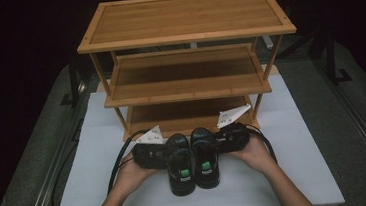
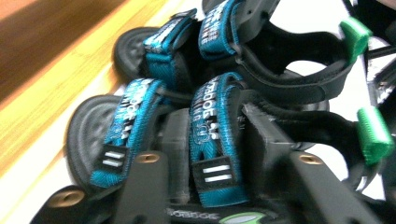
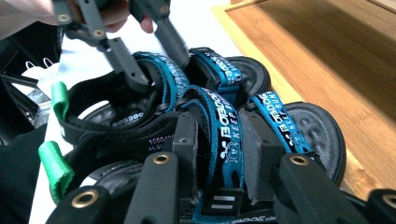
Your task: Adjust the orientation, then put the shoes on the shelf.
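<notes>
Two black strapped sandals (image 1: 193,158) lay side by side on the white board (image 1: 295,143), just before the three-tier bamboo rack (image 1: 186,42).

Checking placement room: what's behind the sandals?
Behind the sandals stands the shelf; its bottom tier is right behind the toes and looks bare. The back of that tier is hidden under the middle tier.

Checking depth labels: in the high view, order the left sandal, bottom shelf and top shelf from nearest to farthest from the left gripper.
1. left sandal, beside the left gripper, at its fingers.
2. bottom shelf, just behind.
3. top shelf, highest, at the back.
</notes>
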Tool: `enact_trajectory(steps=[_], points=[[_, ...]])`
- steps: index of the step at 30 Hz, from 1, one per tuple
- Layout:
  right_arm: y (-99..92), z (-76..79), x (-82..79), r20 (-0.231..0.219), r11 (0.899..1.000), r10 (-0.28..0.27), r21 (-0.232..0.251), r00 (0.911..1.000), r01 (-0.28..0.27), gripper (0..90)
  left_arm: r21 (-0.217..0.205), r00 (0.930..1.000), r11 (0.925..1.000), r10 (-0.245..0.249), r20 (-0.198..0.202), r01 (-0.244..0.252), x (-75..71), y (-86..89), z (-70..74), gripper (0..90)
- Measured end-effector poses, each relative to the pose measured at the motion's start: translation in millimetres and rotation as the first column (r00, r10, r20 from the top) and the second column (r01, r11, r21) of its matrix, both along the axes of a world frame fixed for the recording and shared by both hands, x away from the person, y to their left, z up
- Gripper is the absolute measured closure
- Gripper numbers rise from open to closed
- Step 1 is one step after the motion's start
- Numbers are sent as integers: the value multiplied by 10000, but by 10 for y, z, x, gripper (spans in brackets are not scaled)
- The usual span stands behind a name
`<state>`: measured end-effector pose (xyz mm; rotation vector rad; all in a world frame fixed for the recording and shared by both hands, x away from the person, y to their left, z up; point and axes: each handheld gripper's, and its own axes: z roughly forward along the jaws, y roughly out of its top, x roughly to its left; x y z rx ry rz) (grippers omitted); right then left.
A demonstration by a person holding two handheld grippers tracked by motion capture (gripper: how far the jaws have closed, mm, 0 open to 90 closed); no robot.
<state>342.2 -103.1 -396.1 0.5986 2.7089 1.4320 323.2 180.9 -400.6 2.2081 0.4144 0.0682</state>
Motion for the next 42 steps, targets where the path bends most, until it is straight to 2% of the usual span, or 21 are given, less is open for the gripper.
enact_trajectory(steps=[3,11,15,16,17,20,26,29,32,34,36,39,42], points=[[7,-2,-21,-36,10000,66,-32,10000,-67,689,129,9992,9999,34,387,-39,-25,-15,30,686],[0,5,17,169,9998,-214,-25,9996,214,689,-28,9947,9987,519,883,-518,45,-50,90,694],[-2,29,91,356,9991,-422,4,9985,422,689,-220,9925,9974,703,998,-685,176,-54,115,694],[-1,27,159,373,9988,-484,53,9981,483,689,-233,9916,9969,766,1044,-746,251,-62,125,694],[-1,27,159,373,9988,-484,53,9981,483,689,-233,9916,9969,766,1044,-746,251,-62,125,694],[14,29,262,590,9977,-668,108,9960,663,689,-303,9875,9955,928,1275,-896,364,-74,126,694],[18,48,441,1215,9954,-956,190,9880,940,689,-604,9803,9915,1235,1538,-1155,577,-68,117,694],[53,65,502,1479,9955,-926,-52,9846,944,688,-575,9748,9910,1296,1816,-1210,628,-73,99,693],[66,41,527,1588,9947,-992,-115,9823,1023,687,-576,9746,9900,1372,1768,-1289,666,-70,48,692],[65,13,539,1533,9946,-1008,-91,9830,1034,686,-811,9758,9875,1470,1622,-1353,679,-58,31,692],[58,7,545,1465,9943,-1058,-5,9835,1070,685,-795,9753,9879,1452,1666,-1335,681,-59,31,691],[65,-4,545,1363,9941,-1073,15,9848,1081,676,-711,9783,9895,1353,1568,-1255,681,-53,14,682],[59,-4,537,1295,9933,-1149,3,9849,1159,622,-721,9807,9897,1332,1430,-1239,677,-28,3,654]])
